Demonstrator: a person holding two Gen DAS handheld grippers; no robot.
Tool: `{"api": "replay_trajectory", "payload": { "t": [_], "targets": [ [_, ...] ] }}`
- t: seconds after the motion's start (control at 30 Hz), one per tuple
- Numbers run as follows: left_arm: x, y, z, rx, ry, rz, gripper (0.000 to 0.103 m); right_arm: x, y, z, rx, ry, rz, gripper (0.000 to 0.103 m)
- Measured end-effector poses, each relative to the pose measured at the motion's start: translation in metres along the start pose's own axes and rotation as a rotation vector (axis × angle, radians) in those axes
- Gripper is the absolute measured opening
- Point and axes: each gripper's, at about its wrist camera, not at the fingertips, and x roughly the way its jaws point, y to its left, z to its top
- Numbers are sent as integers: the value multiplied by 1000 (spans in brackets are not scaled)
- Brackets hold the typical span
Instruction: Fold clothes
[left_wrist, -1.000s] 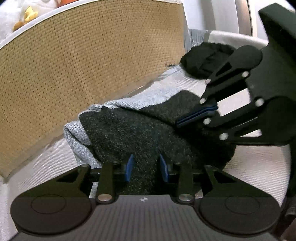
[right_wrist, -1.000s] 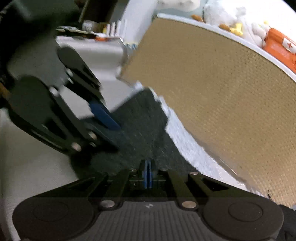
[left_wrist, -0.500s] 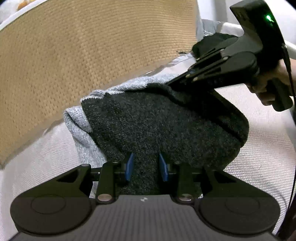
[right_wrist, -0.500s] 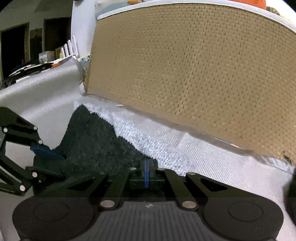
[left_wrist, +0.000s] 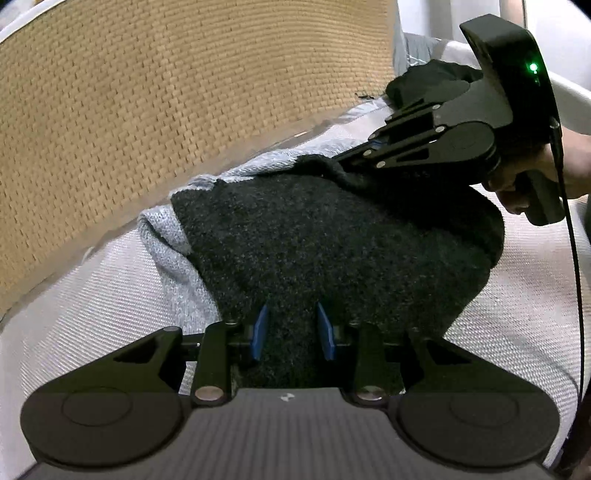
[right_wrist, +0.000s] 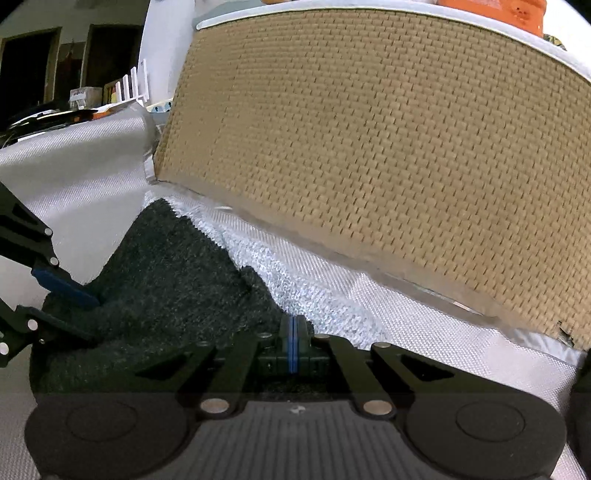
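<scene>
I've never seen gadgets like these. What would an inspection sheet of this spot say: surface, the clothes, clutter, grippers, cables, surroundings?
Surface: white woven cover, with a tan woven panel standing behind it.
Job's things: dark knit lying over a light grey knit.
Clutter: a black garment bunched further back.
Grippers: left gripper has its jaws partly apart with the dark knit between them; right gripper is shut at that knit's far edge, held by a hand.
Cables: a black cable hangs from the right gripper.
Surroundings: shelves and dark doorways in the right wrist view; an orange thing above the panel.
</scene>
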Motion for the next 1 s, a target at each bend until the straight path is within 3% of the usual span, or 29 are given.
{"api": "replay_trajectory", "payload": {
  "t": [0.17, 0.3, 0.5, 0.53, 0.57, 0.6, 0.63, 0.73, 0.77, 0.87, 1.0],
  "targets": [
    [3, 8, 0, -50, 2, -14, 34, 16, -4, 8, 67, 11, 20, 0],
    [8, 16, 0, -97, 9, -35, 34, 25, 2, 10, 45, 24, -1, 0],
    [-10, 19, 4, -168, -5, -84, 36, -7, 6, 5, 71, -45, -4, 0],
    [-17, 20, 3, -180, -17, -93, 36, -21, 8, 3, 79, -67, -2, 5],
    [-25, 18, 2, -183, -30, -93, 36, -36, 10, 0, 82, -91, 3, 22],
    [-32, 16, 1, -182, -40, -86, 35, -48, 12, -3, 77, -103, 3, 49],
    [-37, 12, 0, -176, -44, -83, 36, -58, 15, -5, 61, -105, 13, 56],
    [-41, 1, 3, -147, -30, -67, 44, -84, 22, -10, 18, -106, 36, 58],
    [-40, -2, 3, -143, -24, -59, 47, -86, 25, -11, 31, -92, 4, 58],
    [-39, -12, 2, -152, -16, -12, 48, -89, 34, -15, 74, -43, -37, 58],
    [-37, -22, 4, -235, -3, 36, 48, -90, 48, -19, 119, -20, -115, 58]
  ]
}}
